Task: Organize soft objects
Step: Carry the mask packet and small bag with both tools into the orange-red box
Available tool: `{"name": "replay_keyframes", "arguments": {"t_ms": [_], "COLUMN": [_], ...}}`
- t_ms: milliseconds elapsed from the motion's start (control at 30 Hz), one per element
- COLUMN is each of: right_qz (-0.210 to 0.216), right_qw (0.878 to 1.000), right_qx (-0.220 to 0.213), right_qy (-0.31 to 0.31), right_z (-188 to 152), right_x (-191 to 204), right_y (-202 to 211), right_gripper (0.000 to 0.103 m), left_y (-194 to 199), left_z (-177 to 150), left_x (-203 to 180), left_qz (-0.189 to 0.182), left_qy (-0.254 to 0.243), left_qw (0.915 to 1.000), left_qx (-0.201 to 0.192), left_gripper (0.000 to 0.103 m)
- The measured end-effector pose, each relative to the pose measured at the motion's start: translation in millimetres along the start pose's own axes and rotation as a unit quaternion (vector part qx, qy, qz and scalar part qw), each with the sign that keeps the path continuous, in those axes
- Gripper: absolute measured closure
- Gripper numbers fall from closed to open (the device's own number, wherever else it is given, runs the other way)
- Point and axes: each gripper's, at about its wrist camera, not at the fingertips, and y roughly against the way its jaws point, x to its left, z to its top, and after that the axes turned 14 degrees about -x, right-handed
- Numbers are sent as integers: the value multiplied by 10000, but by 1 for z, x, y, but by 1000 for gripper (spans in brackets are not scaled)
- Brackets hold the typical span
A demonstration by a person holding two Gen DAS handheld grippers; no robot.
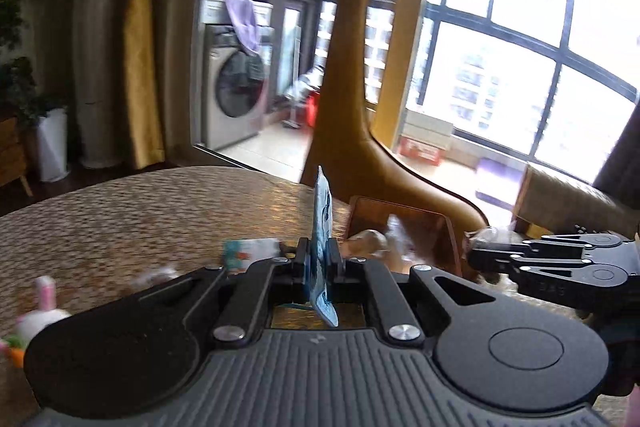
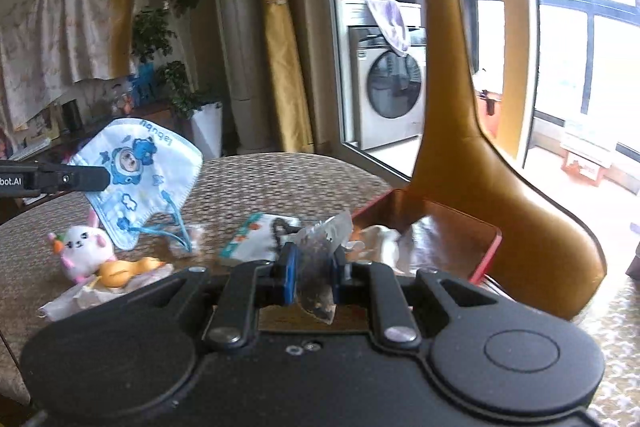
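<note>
Two tools each pinch one item clear of the worktop [image 2: 280,179]: left tool [image 1: 319,259] a face mask [image 2: 136,179], right tool [image 2: 314,263] a clear packet [image 2: 320,247], probably bound for the red tray [image 2: 456,227].

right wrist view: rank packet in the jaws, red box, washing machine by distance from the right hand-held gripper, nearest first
1. Clear packet, pinched in the right hand-held gripper.
2. Red box, just ahead, right.
3. Washing machine, far back past the table.
</note>
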Motion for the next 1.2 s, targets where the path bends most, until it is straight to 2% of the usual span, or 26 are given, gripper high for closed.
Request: {"name": "replay_keyframes", "arguments": {"t_ms": [233, 500, 800, 1200], "right_qz": [-284, -488, -563, -697], "right_qw": [9995, 9981, 9968, 9937], "right_qx": [71, 235, 493, 876], "right_qy": [-96, -290, -275, -26], "right_z": [-8, -19, -32, -49], "right_x": [-32, -61, -79, -88], "right_y": [-8, -33, -72, -120], "right_gripper": [87, 87, 87, 87], "left_y": [-56, -120, -190, -259], "left_z": [-3, -3, -9, -30], "left_x": [-42, -72, -80, -87], "left_qz": [-348, -482, -528, -385], "left_qy": [-97, -202, -74, -273], "left_qw": [9988, 9965, 9948, 9917], "left_qx": [338, 654, 873, 1195], "left_gripper": [96, 96, 96, 96]}}
